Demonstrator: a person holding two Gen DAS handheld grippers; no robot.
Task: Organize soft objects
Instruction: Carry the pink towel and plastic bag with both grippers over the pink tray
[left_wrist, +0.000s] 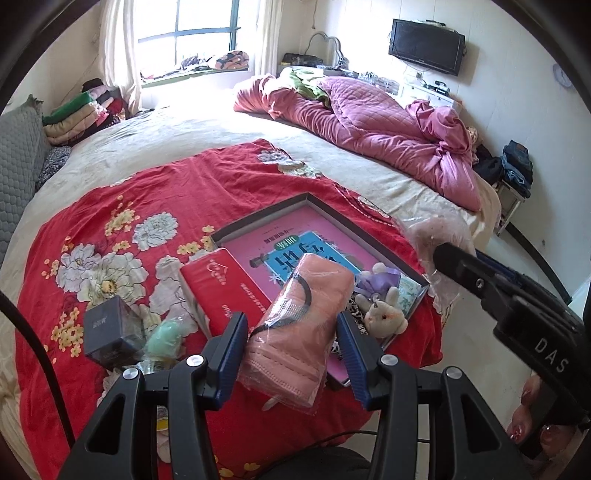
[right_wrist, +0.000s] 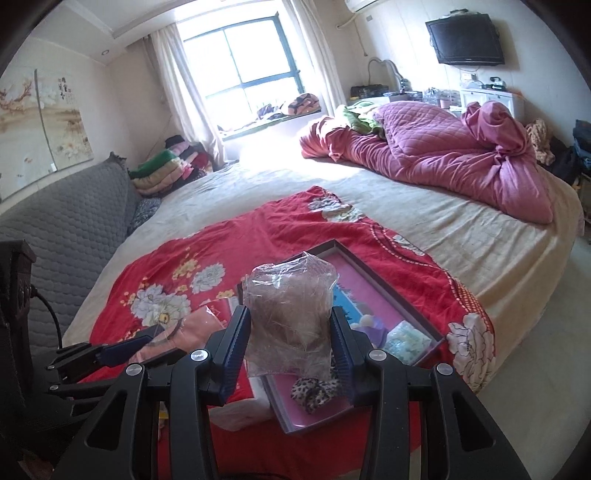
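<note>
Both grippers have something in them right now. The left gripper (left_wrist: 291, 343) is clamped on a clear pack of pink face masks (left_wrist: 295, 325), blue pads pressing both sides, held up over the red floral blanket (left_wrist: 122, 206) on the bed. The right gripper (right_wrist: 290, 341) is squeezing a clear plastic bag with something brownish and fuzzy (right_wrist: 290, 314) inside, can't tell what exactly, lifted above the shallow dark tray (right_wrist: 391, 280). In that tray there's a pink and blue book, a little bunny plush (left_wrist: 386, 317), something purple, and a leopard-print piece (right_wrist: 314, 393) at the near end. A red box (left_wrist: 221, 284) sits just left of the tray, with a dark box (left_wrist: 109, 330) and a mint-green thing (left_wrist: 162, 334) further left.
</note>
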